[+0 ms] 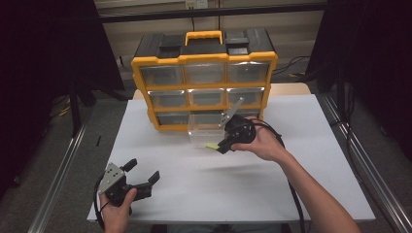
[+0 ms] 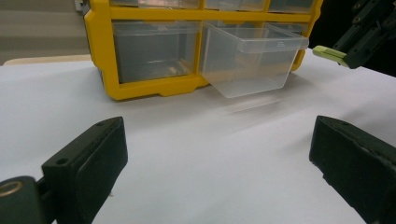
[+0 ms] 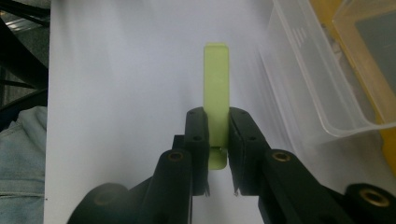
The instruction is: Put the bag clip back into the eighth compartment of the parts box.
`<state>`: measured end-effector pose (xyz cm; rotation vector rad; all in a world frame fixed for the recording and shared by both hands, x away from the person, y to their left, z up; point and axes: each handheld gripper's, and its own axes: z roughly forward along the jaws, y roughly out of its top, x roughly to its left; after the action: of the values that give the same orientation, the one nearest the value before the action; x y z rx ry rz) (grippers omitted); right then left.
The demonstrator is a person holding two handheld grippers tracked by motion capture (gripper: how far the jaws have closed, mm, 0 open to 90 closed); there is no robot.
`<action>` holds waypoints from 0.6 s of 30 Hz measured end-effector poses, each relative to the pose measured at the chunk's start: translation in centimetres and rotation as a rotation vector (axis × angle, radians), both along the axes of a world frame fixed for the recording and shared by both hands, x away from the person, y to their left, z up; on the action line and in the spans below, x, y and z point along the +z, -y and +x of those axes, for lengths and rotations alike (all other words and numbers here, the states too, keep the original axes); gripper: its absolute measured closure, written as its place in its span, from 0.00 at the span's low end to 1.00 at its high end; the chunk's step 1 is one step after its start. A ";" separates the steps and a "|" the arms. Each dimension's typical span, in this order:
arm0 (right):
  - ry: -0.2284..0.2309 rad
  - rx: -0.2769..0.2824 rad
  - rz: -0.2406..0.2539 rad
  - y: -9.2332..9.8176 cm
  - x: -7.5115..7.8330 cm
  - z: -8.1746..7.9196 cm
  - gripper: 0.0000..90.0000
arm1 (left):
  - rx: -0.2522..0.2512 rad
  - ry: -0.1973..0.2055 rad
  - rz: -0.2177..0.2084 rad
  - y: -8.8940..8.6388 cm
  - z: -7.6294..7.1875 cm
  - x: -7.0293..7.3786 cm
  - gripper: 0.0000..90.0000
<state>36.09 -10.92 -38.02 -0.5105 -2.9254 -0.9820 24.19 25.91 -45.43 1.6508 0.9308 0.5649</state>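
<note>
Right gripper (image 1: 219,147) pinching a small green strip (image 3: 216,100), beside the pulled-out clear drawer (image 2: 252,58), left gripper (image 1: 143,174) spread wide, holding nothing

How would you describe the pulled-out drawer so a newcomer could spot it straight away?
Start at the yellow and black drawer cabinet standing at the far side of the white table. Look along its bottom row to the middle slot, where one clear plastic drawer juts forward over the table. The other drawers sit flush in the frame, and the right gripper holds a pale green strip just in front of it.
</note>
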 end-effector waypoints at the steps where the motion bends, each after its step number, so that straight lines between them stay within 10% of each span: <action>1: -0.002 -0.003 -0.002 0.0 0.2 0.0 0.87 | 0.000 0.000 -0.001 0.0 0.0 0.0 0.05; 18: 0.032 -0.001 0.012 -0.4 2.1 0.5 0.87 | 0.006 0.003 -0.015 0.0 0.0 0.0 0.05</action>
<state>36.59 -10.55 -35.88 -0.5006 -2.9458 -1.0165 24.14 25.88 -45.41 1.6341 0.9361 0.5626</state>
